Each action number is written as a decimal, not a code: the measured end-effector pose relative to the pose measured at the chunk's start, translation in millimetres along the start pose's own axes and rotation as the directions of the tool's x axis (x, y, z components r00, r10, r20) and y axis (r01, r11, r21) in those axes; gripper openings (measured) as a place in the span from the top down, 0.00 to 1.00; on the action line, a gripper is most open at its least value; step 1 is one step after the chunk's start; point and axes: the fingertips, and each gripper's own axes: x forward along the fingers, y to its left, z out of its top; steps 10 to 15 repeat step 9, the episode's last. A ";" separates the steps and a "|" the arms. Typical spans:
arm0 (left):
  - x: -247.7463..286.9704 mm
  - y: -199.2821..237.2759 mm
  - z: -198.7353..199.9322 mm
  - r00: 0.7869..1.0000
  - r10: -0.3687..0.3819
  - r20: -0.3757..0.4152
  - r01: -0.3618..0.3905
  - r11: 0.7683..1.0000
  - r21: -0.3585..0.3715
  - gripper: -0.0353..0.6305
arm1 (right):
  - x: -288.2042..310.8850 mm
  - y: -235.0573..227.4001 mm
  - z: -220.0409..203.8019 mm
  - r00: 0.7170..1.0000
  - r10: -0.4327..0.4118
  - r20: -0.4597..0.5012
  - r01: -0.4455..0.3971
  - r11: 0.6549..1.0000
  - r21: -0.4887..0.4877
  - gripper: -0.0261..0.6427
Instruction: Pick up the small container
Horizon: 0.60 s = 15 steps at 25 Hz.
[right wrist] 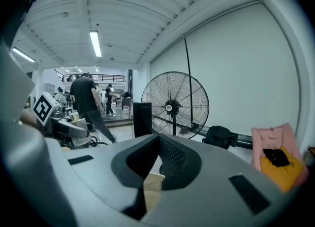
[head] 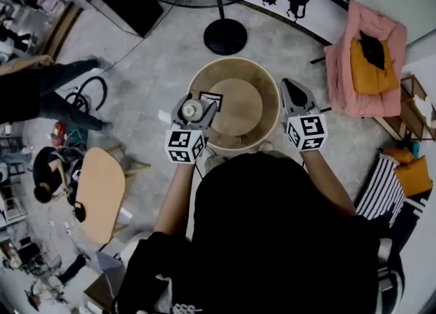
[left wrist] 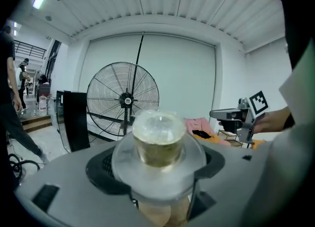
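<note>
Slippage is the risk as the left gripper (head: pixel 194 112) pinches the small container (left wrist: pixel 158 145) between its fingers over the 9 o'clock edge of the round bench (head: pixel 240 112). The clear, lidded cup looks smooth, so a tilt or slackened squeeze could drop it. The right gripper (head: pixel 295 96), fingers pressed together and empty, hovers at 3 o'clock.

small container (left wrist: pixel 157 140): clear glossy plastic, wide frosted flange. left gripper (left wrist: pixel 158 168) and right gripper (right wrist: pixel 158 158): matt grey plastic shells, black textured pads (right wrist: pixel 173 159). round table (head: pixel 240 105): pale matt wood, smooth. fan (left wrist: pixel 123 100): black metal wire grille. floor (head: pixel 163 60): grey matt concrete. pink cloth (head: pixel 371 47): soft, creased.
</note>
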 end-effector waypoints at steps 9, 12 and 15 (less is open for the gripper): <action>11.2 -2.1 0.6 1.000 -0.012 -0.001 0.012 1.000 0.009 0.42 | 2.7 -2.0 1.7 1.000 0.012 0.020 -0.012 1.000 -0.009 0.94; 11.2 -2.1 0.6 1.000 -0.012 -0.001 0.012 1.000 0.009 0.42 | 2.7 -2.0 1.7 1.000 0.012 0.020 -0.012 1.000 -0.009 0.94; 11.2 -2.1 0.6 1.000 -0.012 -0.001 0.012 1.000 0.009 0.42 | 2.7 -2.0 1.7 1.000 0.012 0.020 -0.012 1.000 -0.009 0.94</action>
